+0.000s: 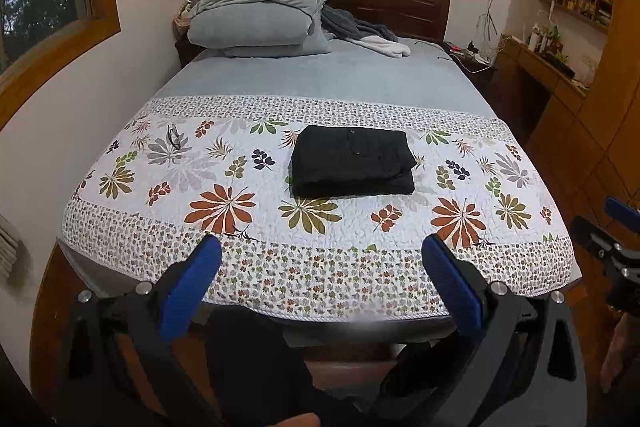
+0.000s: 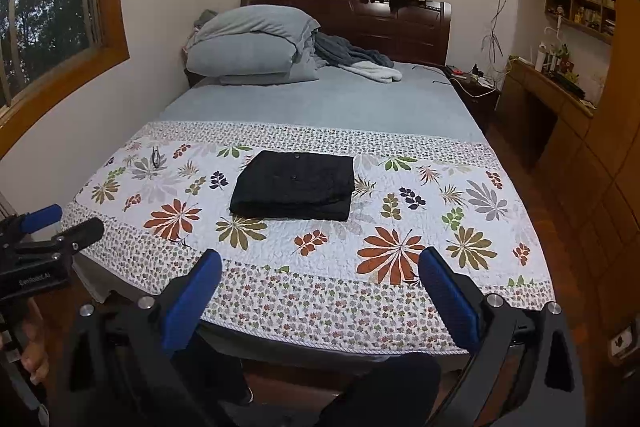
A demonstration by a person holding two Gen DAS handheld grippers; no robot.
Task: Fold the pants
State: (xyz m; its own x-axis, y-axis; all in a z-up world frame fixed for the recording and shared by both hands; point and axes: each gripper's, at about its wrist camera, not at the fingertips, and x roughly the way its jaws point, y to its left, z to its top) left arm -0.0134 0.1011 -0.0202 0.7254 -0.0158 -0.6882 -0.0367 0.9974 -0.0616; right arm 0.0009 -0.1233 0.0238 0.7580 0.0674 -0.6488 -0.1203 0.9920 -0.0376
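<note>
Looking at it, the pants (image 1: 352, 163) lie folded crosswise on the quilt (image 1: 460, 187), straight ahead of both spread, empty grippers (left gripper (image 1: 322, 279), right gripper (image 2: 320, 285)), neither obviously nearer.

The black pants (image 2: 294, 186) lie folded into a flat rectangle on the flowered quilt (image 2: 440, 219) that covers the near part of the bed (image 2: 320, 103), with two small buttons on their top face. The right tongs (image 2: 320, 267) hang over the near edge of the quilt, the blue fingers (image 2: 192, 297) wide apart and holding nothing, well apart from the pants. At the left edge the left tongs (image 2: 44, 227) are partly visible, and a pair of glasses (image 2: 156, 157) lies on the quilt far to the left.
</note>
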